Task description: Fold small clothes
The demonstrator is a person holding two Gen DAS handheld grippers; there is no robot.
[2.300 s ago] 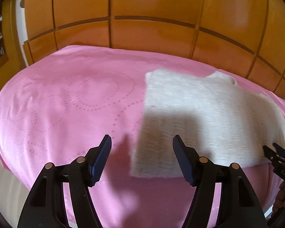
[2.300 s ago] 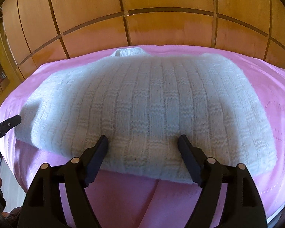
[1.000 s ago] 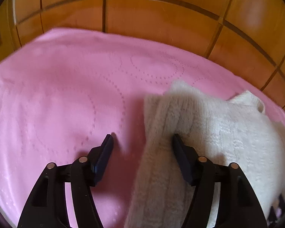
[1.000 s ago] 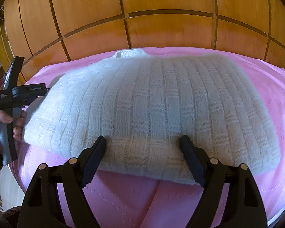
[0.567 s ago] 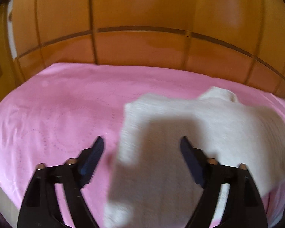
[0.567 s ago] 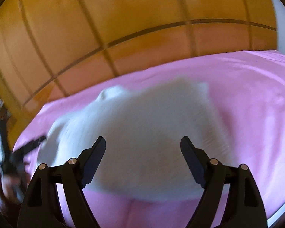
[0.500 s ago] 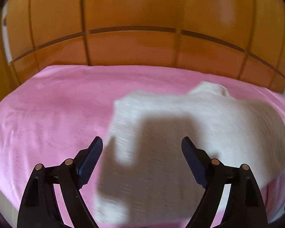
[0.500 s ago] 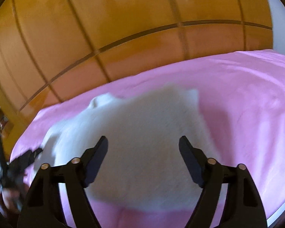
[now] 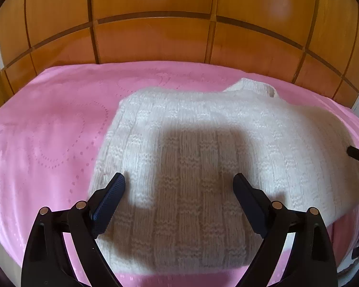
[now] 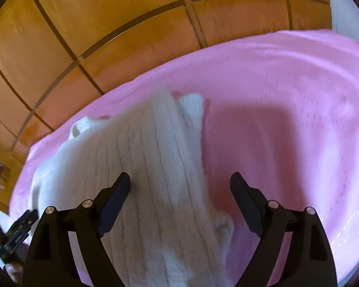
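A white knitted sweater [image 9: 203,157] lies spread on a bed under a pink bedspread [image 9: 47,131], its collar toward the wooden panelled wall [image 9: 155,12]. The left tool [image 9: 179,193] hovers over the sweater's lower part, its jaws wide apart and opening, nothing pinched between them. The right tool [image 10: 179,189] hangs over the sweater's right edge [image 10: 155,167], jaws also apart and opening, pressing on nothing; that view is blurred. The left tool shows at its lower left
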